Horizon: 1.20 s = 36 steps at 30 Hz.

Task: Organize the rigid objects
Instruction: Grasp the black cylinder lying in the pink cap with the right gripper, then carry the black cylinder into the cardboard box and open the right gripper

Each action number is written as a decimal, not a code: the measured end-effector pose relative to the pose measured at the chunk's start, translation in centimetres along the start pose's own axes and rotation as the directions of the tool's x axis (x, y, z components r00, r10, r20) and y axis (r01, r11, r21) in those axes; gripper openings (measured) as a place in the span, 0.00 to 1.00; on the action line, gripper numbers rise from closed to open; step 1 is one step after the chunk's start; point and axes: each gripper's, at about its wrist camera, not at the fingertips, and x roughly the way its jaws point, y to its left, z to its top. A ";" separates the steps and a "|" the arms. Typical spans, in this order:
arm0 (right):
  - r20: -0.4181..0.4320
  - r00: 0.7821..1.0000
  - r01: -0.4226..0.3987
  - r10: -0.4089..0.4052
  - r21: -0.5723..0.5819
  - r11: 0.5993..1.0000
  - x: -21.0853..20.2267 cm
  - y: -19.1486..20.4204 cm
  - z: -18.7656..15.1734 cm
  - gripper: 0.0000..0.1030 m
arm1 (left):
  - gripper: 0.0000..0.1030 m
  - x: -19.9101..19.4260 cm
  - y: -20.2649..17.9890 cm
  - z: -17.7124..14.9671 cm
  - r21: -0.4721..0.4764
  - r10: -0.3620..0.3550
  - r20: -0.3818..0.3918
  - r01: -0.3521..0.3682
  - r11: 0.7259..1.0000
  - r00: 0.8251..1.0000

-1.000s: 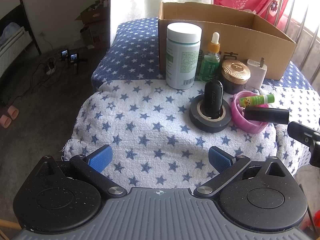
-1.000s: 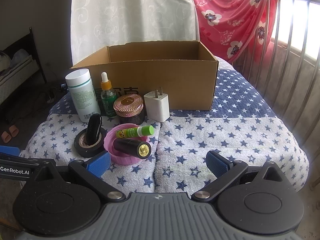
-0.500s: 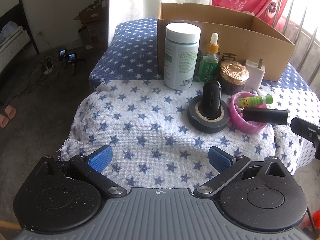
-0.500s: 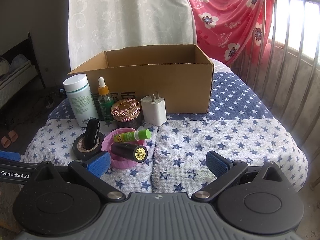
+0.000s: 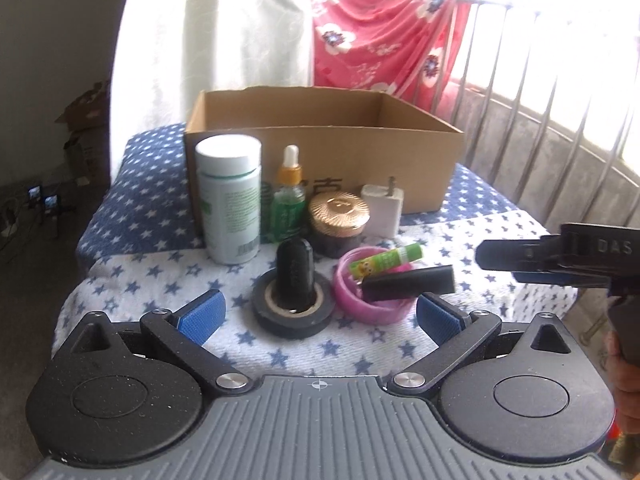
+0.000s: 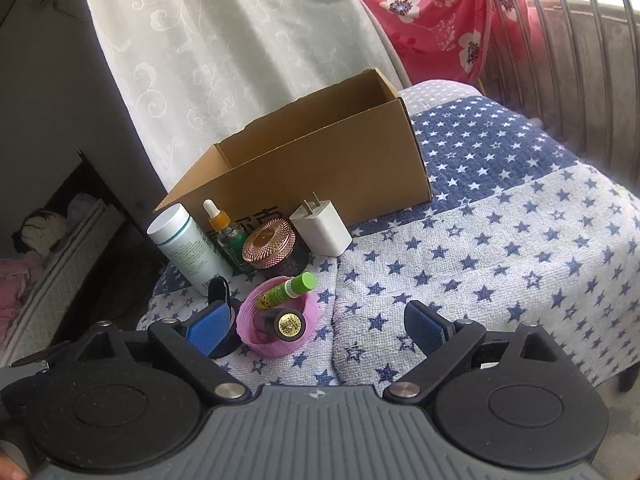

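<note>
An open cardboard box [image 5: 320, 148] stands at the back of a star-patterned bed. In front of it stand a white bottle [image 5: 229, 204], a green dropper bottle [image 5: 287, 204], a copper-lidded jar [image 5: 339, 216] and a white charger [image 5: 382, 210]. Nearer lie a black tape roll [image 5: 294, 312] with a black object [image 5: 295, 272] upright in it, and a pink ring [image 5: 372, 288] holding a green lip balm [image 5: 386, 259] and a black tube [image 5: 408, 282]. My left gripper [image 5: 318, 316] is open just before the tape roll. My right gripper [image 6: 316, 326] is open, close to the pink ring [image 6: 276, 324].
A white curtain [image 6: 224, 60] and a red floral cloth [image 5: 384, 36] hang behind the box. Metal rails [image 5: 540, 92] run along the right side. The bed's left edge drops to the floor, where cartons [image 5: 84, 136] stand. The right gripper's body [image 5: 560, 258] shows at the left wrist view's right.
Both grippers have moved forward and lower toward the objects. The right wrist view has tilted clockwise. The right gripper's body now shows larger in the left wrist view. No object has moved.
</note>
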 end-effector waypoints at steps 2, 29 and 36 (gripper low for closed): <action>-0.033 0.999 -0.038 0.040 0.043 0.998 0.7 -0.6 -0.1 0.75 | 0.92 0.8 -1.1 0.0 0.050 -0.017 -0.006 0.017 0.999 1.000; -0.085 0.987 -0.138 0.136 -0.010 0.990 5.3 0.5 1.7 0.28 | 0.47 7.0 -4.6 1.6 0.309 -0.122 -0.112 0.151 0.939 0.986; -0.090 0.979 -0.187 0.184 -0.034 0.982 6.1 1.2 2.4 0.28 | 0.28 7.6 -4.0 1.9 0.295 -0.108 -0.089 0.130 0.946 0.990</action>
